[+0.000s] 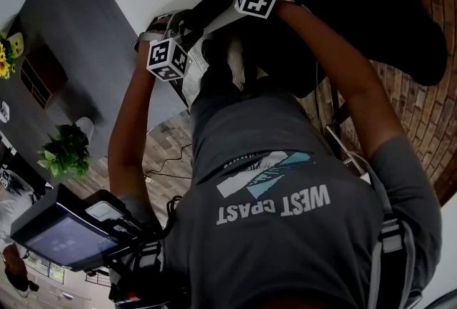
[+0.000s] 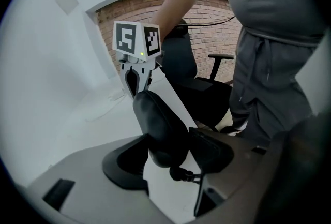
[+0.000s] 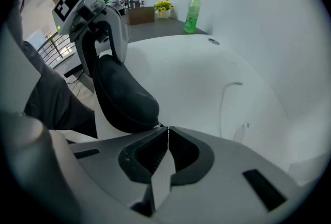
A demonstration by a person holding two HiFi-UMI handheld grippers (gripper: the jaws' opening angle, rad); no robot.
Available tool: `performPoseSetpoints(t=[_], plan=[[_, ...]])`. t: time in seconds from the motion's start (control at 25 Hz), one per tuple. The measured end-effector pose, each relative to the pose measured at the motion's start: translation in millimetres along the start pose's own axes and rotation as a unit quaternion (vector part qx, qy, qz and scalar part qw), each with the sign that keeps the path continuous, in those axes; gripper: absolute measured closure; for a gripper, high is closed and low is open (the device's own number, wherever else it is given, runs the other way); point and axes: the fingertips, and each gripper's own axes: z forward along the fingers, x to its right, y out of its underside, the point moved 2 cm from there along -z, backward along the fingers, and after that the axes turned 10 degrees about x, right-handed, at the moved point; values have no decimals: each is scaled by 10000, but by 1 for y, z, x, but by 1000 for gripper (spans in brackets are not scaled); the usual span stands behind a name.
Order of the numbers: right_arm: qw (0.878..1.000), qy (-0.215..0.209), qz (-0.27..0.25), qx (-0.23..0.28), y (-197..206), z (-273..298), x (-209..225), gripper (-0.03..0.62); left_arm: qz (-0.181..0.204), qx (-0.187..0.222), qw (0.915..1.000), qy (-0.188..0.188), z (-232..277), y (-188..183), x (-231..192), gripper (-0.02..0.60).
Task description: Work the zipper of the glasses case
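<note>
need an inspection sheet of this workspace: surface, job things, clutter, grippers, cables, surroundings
surface: white table, under both grippers
job's things: black oval zip-up glasses case, held up between the grippers; its zipper pull sits at the end nearest the right gripper
clutter: green plastic bottle, yellow flowers and brown box, all on the dark counter beyond the table
grippers: left gripper clamped on one end of the case; right gripper jaws together, seemingly pinching the zipper pull
cables: thin black cable on the floor
surroundings: red brick wall, black office chair, potted green plant
</note>
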Motion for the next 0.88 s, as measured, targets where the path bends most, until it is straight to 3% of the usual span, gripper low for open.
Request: performPoseSetpoints(t=[0.2, 0.32, 0.36, 0.44, 0.48, 0.6, 0.88], plan=[[9998, 48, 79, -181, 4, 18, 2, 599, -46, -116, 9999, -76, -2, 7, -6, 324], [9996, 204, 130, -119, 4, 17, 1, 599, -732, 312, 9958, -460, -11, 9, -23, 321], [9995, 253, 133, -117, 4, 17, 2, 599, -1039, 525, 9916, -561, -14, 8, -30, 297], [9993, 320, 168, -96, 3, 17, 0, 599, -1538, 840, 9824, -643, -20, 7, -38, 171], [9992, 346, 204, -68, 2, 17, -1, 599, -1679, 891, 9796, -649, -21, 9, -40, 144], [9984, 471, 316, 37, -2, 13, -1, 599, -1797, 880, 9764, -815, -25, 14, -48, 144], [9910, 1163, 656, 52, 11, -2, 1, 599, -1871, 992, 9615, -1752, -46, 9, -53, 149]])
